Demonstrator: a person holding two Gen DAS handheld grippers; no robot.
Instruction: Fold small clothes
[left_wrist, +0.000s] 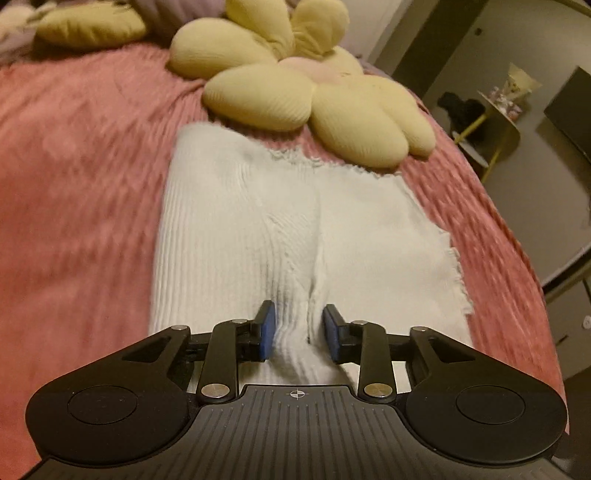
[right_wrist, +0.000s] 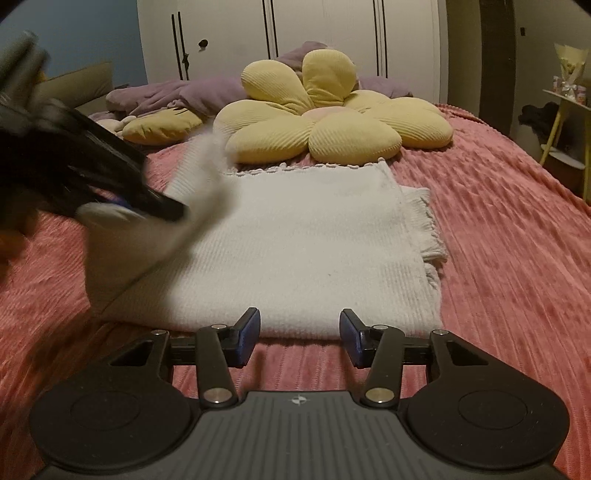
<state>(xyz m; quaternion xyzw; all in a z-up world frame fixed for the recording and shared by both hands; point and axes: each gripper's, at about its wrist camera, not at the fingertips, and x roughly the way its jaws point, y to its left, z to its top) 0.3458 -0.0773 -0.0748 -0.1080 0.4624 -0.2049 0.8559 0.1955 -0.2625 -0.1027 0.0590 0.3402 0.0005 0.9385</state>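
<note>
Folding step: the left gripper (left_wrist: 299, 330) pinches a bunched ridge of the white ribbed knit garment (left_wrist: 280, 229), its blue pads pressed into the cloth on either side, and lifts that edge off the pink bedspread (left_wrist: 74, 177).
Garment position: it lies mid-bed, already doubled into a rough rectangle, its far hem just short of the yellow flower cushion (right_wrist: 332, 110).
Right gripper (right_wrist: 299, 341): jaws wide apart and holding nothing, low over the bedspread just before the garment's near edge.
Risk, slipping: the left pads hold only a narrow pleat of thick knit, so I judge the fold could slide out mid-swing and drop crooked.
Risk, dragging: nothing pins the garment, so a sideways pull may shift the whole stack and undo the layers beneath.
Risk, snagging: the frayed fringe (right_wrist: 432, 236) on the right side could catch on the bedspread's ribs.
Left wrist view only: shows the grip itself and the crease running up the cloth.
Right wrist view only: shows the left gripper, blurred, with cloth raised, the stacked layers and fringe, and the wardrobe doors (right_wrist: 295, 44) beyond.
</note>
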